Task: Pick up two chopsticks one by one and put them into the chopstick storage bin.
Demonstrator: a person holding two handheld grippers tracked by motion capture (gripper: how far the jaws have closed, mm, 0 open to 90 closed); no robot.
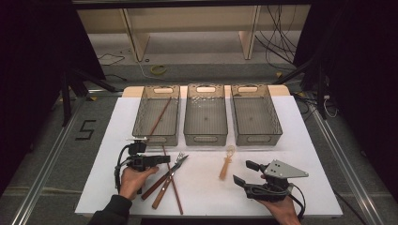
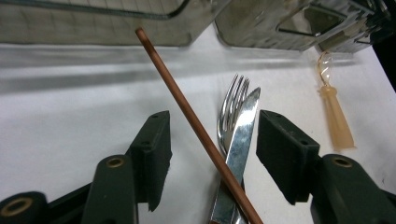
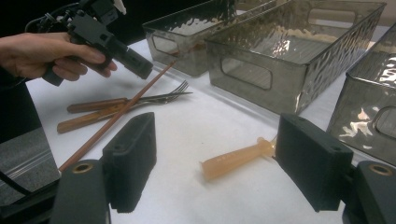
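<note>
A brown chopstick [image 1: 179, 200] lies across a wooden-handled fork [image 1: 179, 157] and knife [image 1: 162, 195] at the front left of the white table [image 1: 281, 192]. My left gripper [image 1: 164, 159] is over them. In the left gripper view its jaws stand open on either side of the chopstick [image 2: 187, 102], the fork [image 2: 232, 100] and the knife [image 2: 246, 123], with the pads touching none of them. A tan plastic tool [image 1: 226, 166] with a twisted clear tip lies mid-table. My right gripper [image 1: 243, 172] is open just to its right, and the tool [image 3: 233, 158] lies beyond its jaws.
Three smoky clear bins stand in a row at the back: left [image 1: 156, 140], middle [image 1: 205, 139], right [image 1: 256, 138]. The left bin holds a second chopstick [image 1: 160, 116]. A bare strip of table runs between the bins and the cutlery.
</note>
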